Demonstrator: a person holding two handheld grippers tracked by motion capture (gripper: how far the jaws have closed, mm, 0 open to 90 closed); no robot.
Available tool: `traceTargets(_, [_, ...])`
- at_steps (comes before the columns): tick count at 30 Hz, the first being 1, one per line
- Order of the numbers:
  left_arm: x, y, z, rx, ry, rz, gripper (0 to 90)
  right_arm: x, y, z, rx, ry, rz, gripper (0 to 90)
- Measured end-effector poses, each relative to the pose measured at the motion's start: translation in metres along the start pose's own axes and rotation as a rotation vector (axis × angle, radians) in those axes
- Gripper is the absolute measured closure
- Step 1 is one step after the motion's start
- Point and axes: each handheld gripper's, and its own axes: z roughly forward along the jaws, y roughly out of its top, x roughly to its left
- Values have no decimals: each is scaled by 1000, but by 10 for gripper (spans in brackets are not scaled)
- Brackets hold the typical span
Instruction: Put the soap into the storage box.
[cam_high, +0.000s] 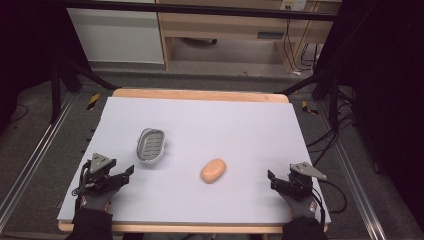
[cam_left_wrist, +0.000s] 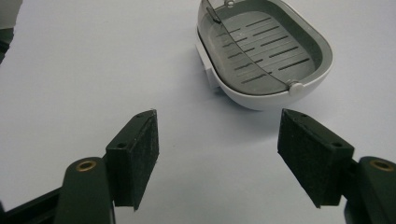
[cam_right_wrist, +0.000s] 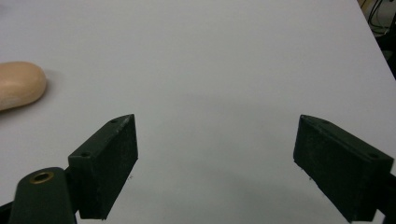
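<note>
The soap (cam_high: 213, 170) lies bare on the bench (cam_high: 240, 125), near its front middle, with the dish (cam_high: 151, 145) apart to its left and further back. For a clean pick, the soap is best taken across its short width, low and centred, with gentle pressure so that the rounded bar is not squeezed out. The right claw (cam_high: 274, 180) and left claw (cam_high: 125, 174) are held low near the front corners, angled inward, each spread wide and empty.
</note>
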Motion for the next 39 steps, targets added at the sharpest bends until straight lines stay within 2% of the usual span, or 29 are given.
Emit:
traceTargets(3, [-5, 0, 0, -2, -8, -1, 285, -1, -2, 2, 13, -5, -12, 139])
traceTargets(5, [-6, 0, 0, -1, -10, 8, 285, -1, -2, 2, 10, -15, -22, 134])
traceTargets(6, [-10, 1, 1, 5, -24, 19, 283, 0, -3, 0, -4, -44, -38, 114])
traceTargets(9, [-15, 1, 2, 9, -42, 32, 280, 0, -3, -2, -13, -53, -42, 113])
traceTargets(19, [-36, 4, 5, 8, -82, 73, 267, 4, -3, -1, -12, -36, -44, 90])
traceTargets(24, [-47, 5, 7, 20, -102, 111, 263, 7, -2, 0, -10, -30, -57, 88])
traceTargets(35, [-58, 12, 7, 20, -126, 144, 251, 11, -2, 0, -6, -28, -65, 87])
traceTargets(39, [-62, 15, 7, 13, -137, 142, 247, 11, -2, 1, -4, -30, -66, 84])
